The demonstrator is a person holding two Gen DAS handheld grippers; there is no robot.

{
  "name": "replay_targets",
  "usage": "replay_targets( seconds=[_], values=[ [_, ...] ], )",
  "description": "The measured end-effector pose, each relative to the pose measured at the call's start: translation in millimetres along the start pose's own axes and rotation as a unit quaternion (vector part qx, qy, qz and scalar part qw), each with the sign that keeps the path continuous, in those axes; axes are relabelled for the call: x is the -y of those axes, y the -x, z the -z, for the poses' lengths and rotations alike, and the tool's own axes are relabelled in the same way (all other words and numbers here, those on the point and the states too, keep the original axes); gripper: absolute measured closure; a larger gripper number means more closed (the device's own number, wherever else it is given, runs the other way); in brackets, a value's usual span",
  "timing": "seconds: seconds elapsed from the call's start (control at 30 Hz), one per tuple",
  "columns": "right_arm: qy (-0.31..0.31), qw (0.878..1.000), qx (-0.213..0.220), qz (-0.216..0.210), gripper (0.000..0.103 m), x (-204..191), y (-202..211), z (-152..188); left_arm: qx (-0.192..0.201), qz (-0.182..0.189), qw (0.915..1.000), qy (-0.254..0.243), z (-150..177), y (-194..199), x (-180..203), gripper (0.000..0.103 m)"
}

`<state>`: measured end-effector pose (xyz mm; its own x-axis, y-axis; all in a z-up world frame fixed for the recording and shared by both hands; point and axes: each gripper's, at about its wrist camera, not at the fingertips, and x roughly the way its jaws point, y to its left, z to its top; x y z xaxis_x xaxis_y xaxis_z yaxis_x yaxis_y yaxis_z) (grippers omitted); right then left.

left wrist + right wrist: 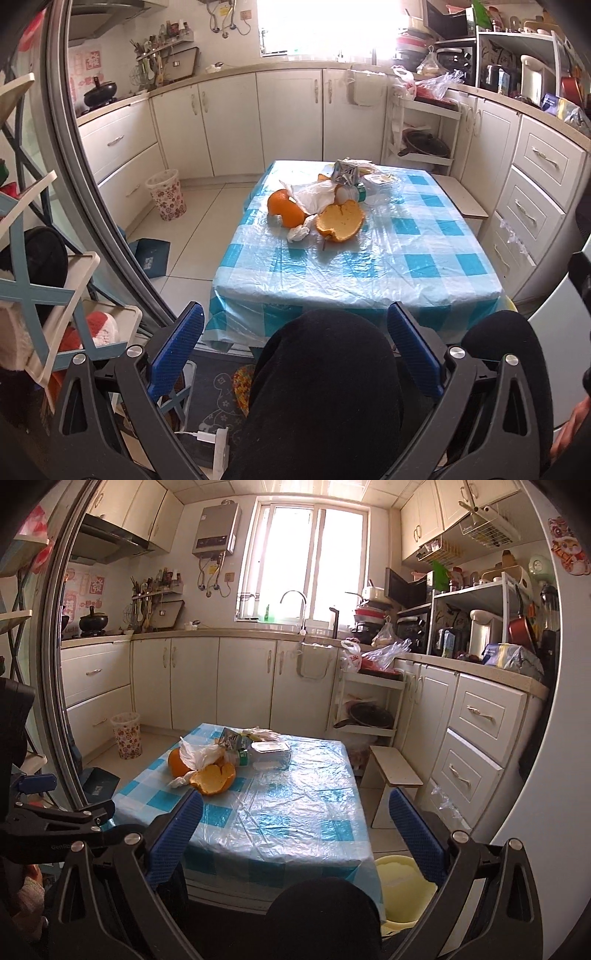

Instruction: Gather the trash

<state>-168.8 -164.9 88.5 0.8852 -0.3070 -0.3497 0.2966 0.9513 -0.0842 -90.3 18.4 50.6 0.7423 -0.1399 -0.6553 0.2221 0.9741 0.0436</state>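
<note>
Reaching for the curled orange peel shell (340, 221) at 12 o'clock on the blue-checked plastic-covered table (424, 266) looked easiest; the left claw (295, 350) and right claw (295, 834) were both spread wide, empty.

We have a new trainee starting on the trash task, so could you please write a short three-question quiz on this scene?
1. True or false: both grippers are open and empty.
2. Where is the bin? A) on the floor by the cabinets B) on the table C) on the stool
3. What lies nearest the front of the trash pile?

Key:
1. True: left gripper, right gripper.
2. A: bin, table.
3. The peel.
</note>
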Motion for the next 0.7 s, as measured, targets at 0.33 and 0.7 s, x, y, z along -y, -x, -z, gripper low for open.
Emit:
replay_targets(
  seconds=[0.33,0.7],
  values=[
    [-0.077,0.996,-0.027,0.045,0.006,43,23,15,0.016,0.015,0.9991,-0.036,6,30,28,0.008],
    [-0.095,0.994,-0.022,0.052,0.006,54,34,18,0.030,0.016,0.9979,-0.054,5,47,43,0.008]
  ],
)
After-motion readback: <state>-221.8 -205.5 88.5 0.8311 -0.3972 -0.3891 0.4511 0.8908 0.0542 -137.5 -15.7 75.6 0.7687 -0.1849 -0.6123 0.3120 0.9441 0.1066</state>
